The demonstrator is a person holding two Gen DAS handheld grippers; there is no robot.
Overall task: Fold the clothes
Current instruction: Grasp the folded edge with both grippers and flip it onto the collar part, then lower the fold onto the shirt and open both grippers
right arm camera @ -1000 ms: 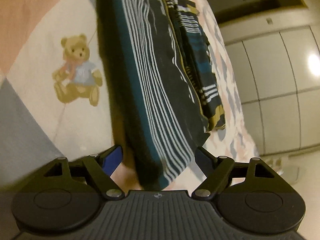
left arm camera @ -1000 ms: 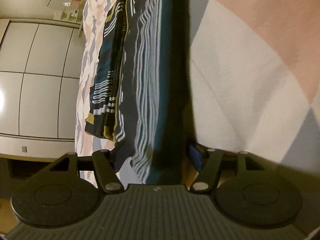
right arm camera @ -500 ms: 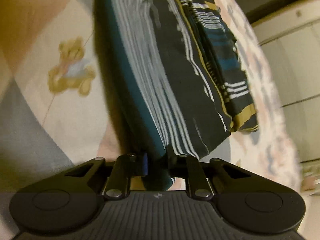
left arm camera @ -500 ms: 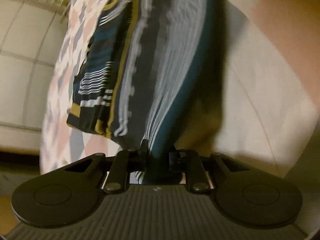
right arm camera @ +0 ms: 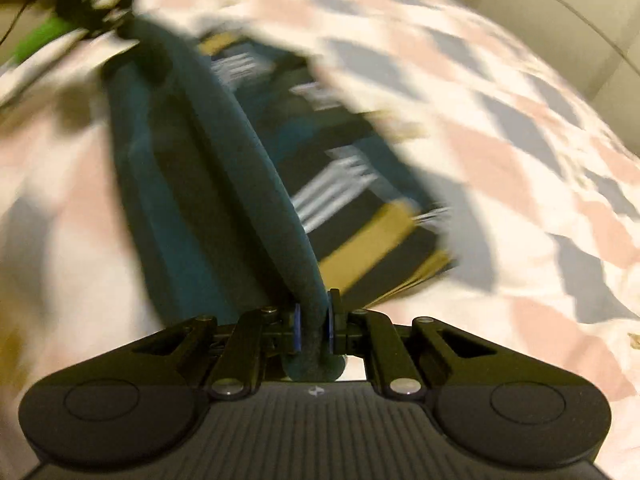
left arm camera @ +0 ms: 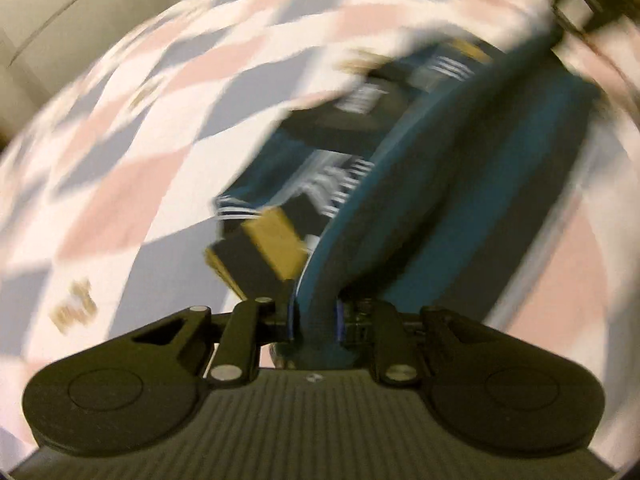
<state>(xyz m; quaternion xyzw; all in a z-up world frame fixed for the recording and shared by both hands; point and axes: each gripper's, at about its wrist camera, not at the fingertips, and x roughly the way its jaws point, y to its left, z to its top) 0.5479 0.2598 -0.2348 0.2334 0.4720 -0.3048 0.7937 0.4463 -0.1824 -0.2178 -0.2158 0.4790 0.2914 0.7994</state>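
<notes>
The striped garment runs from bottom centre to the upper right of the left wrist view, one teal edge lifted off the checked bedspread, its striped, mustard-trimmed part lying flat beneath. The left claw and right claw are each clamped tight on that edge. A fold looks under way; both views are blurred, so how many folds already exist is unclear.

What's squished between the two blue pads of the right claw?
A teal edge of the striped garment, pinched in the right claw, seen in the right wrist view.
</notes>
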